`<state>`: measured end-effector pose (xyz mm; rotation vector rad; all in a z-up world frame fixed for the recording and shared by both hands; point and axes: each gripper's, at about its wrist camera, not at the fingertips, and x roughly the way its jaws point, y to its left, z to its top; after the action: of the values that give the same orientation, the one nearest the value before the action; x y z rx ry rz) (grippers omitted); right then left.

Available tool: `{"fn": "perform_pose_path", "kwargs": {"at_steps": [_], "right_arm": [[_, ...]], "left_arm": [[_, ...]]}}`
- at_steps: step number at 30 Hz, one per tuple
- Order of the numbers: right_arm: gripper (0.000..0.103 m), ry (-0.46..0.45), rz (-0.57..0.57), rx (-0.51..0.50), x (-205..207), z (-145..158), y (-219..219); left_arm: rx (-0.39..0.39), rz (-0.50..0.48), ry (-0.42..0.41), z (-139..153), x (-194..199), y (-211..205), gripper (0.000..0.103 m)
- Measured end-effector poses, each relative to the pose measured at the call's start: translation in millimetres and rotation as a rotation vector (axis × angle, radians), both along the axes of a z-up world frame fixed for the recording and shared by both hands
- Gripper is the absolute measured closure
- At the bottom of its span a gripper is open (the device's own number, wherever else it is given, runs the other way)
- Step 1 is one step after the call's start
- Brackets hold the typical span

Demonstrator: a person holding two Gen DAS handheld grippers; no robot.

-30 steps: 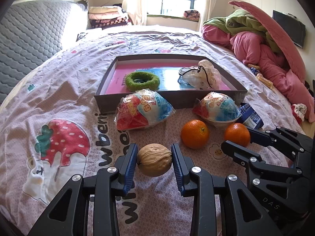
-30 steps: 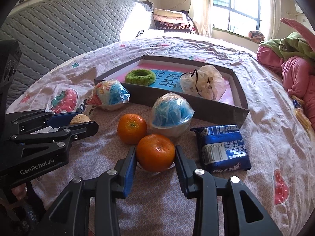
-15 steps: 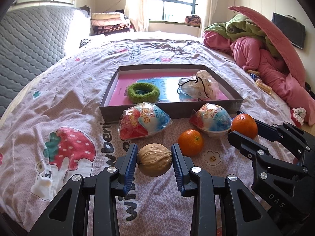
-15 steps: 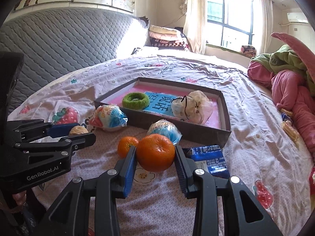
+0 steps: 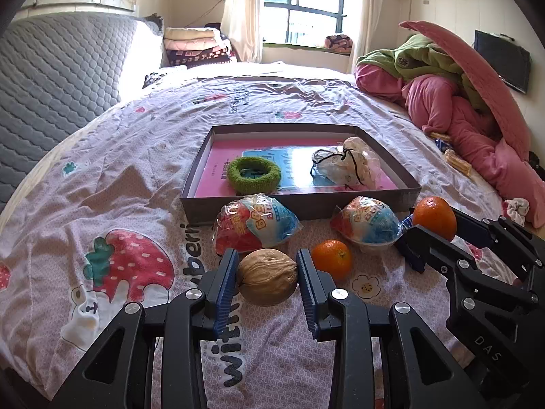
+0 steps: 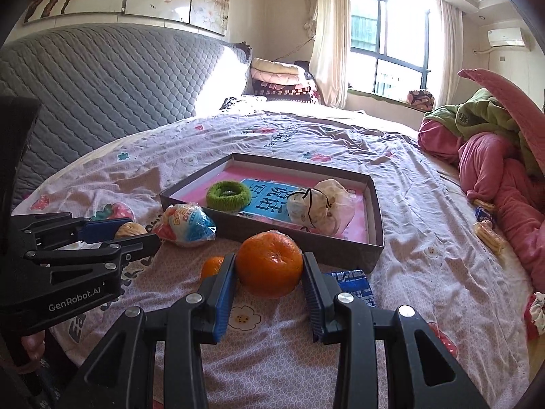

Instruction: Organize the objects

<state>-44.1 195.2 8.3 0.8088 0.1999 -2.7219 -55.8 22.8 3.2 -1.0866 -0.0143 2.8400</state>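
Note:
My left gripper (image 5: 266, 277) is shut on a walnut (image 5: 267, 276) and holds it above the bedspread. My right gripper (image 6: 269, 269) is shut on an orange (image 6: 269, 264), lifted in front of the near wall of the grey box (image 6: 374, 201). The right gripper and its orange (image 5: 434, 216) also show at the right of the left wrist view. A second orange (image 5: 332, 259) lies on the bed. Two wrapped snack cups (image 5: 255, 223) (image 5: 366, 220) lie before the box. The box holds a green ring (image 5: 253, 174) and a tied plastic bag (image 5: 347, 165).
A blue snack packet (image 6: 354, 284) lies on the bed behind my right gripper. Pink and green bedding (image 5: 453, 102) is piled at the right. A grey headboard (image 6: 85, 81) stands at the left. Small snacks (image 6: 487, 231) lie near the bedding.
Both grippers have risen from the bed with the walnut and the orange held. The right gripper's orange has moved up toward the box's near corner.

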Motion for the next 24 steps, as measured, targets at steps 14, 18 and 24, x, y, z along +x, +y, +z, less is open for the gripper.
{"fn": "perform_pose_path", "kwargs": {"at_steps": [14, 18, 24], "right_arm": [[0.065, 0.017, -0.018, -0.013, -4, 8, 3], [0.065, 0.019, -0.025, -0.012, -8, 10, 5], [0.065, 0.019, -0.027, -0.009, -16, 14, 6]], "left_arm": [[0.031, -0.001, 0.002, 4, -11, -1, 0.067], [0.032, 0.006, 0.005, 8, -17, -3, 0.067], [0.045, 0.018, 0.009, 13, -25, -7, 0.067]]}}
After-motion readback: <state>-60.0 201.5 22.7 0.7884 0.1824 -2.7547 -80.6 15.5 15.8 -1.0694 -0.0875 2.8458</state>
